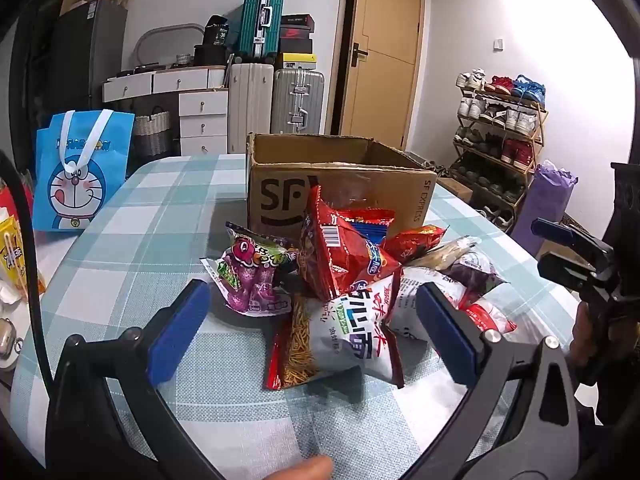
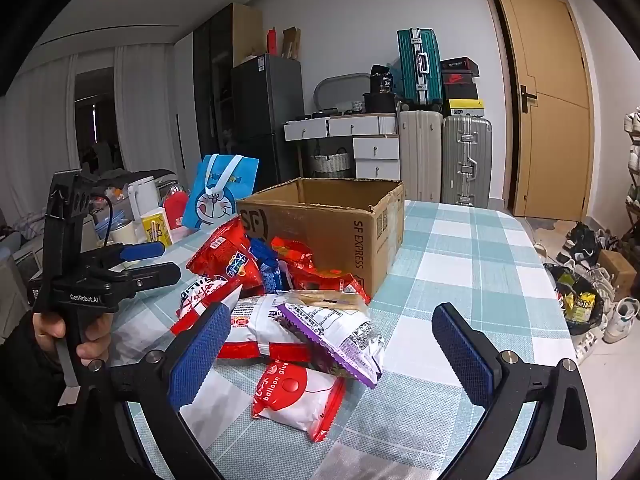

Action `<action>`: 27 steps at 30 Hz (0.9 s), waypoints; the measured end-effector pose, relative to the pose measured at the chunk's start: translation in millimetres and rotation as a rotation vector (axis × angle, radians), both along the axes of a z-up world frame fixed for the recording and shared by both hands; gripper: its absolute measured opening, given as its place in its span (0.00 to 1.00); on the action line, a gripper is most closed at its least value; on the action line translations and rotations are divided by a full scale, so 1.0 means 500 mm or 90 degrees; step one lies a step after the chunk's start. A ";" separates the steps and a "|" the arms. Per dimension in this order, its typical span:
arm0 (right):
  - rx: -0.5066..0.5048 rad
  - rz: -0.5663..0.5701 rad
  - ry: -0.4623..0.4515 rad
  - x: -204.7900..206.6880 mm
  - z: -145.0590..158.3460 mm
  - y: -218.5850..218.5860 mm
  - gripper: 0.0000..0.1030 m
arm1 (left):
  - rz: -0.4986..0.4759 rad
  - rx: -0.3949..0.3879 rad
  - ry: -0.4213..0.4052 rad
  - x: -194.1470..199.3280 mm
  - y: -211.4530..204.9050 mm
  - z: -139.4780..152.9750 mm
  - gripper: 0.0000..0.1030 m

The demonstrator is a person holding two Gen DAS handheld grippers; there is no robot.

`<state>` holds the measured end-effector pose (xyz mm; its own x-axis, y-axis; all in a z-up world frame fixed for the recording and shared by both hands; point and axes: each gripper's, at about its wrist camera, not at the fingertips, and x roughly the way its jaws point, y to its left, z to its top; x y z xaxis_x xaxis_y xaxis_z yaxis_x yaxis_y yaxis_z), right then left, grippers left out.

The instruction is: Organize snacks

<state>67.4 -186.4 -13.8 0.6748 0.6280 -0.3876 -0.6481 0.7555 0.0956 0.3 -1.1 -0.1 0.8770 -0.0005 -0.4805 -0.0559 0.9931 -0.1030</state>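
A pile of snack bags lies on the checked tablecloth (image 1: 160, 208) in front of an open cardboard box (image 1: 336, 184). In the pile I see a purple bag (image 1: 252, 276), a tall red bag (image 1: 336, 252) and a white-and-red noodle bag (image 1: 352, 332). My left gripper (image 1: 312, 290) is open, its blue pads on either side of the pile's near edge, touching nothing. In the right wrist view the box (image 2: 320, 216) stands behind a white-and-red pack (image 2: 296, 396) and a purple-edged bag (image 2: 340, 332). My right gripper (image 2: 330, 312) is open above them, holding nothing.
A blue cartoon bag (image 1: 80, 168) stands at the table's left. A kettle (image 2: 142, 196) and a yellow carton (image 2: 156, 226) crowd the far left edge. Suitcases (image 1: 296, 100) and a shoe rack (image 1: 500, 140) are beyond the table. A hand (image 2: 88, 332) holds the left gripper (image 2: 168, 258).
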 end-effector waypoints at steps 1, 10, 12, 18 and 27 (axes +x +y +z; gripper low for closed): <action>0.000 0.001 0.000 0.000 0.000 -0.001 0.99 | 0.000 0.000 0.000 0.000 0.000 0.000 0.99; 0.000 0.001 0.000 0.000 -0.004 -0.002 0.99 | 0.000 0.000 0.000 0.000 0.001 0.000 0.99; -0.001 0.001 -0.001 0.000 -0.003 -0.002 0.99 | 0.000 -0.001 0.000 0.000 0.001 0.000 0.99; 0.000 0.001 -0.001 0.001 -0.004 -0.003 0.99 | 0.001 -0.002 0.000 0.000 0.002 0.000 0.99; -0.001 0.001 -0.001 0.001 -0.004 -0.002 0.99 | 0.000 -0.001 -0.001 -0.001 0.001 0.000 0.99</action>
<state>67.7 -187.4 -15.7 0.6741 0.6287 -0.3878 -0.6498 0.7543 0.0934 -0.2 -0.4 0.1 0.8775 -0.0010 -0.4795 -0.0564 0.9929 -0.1052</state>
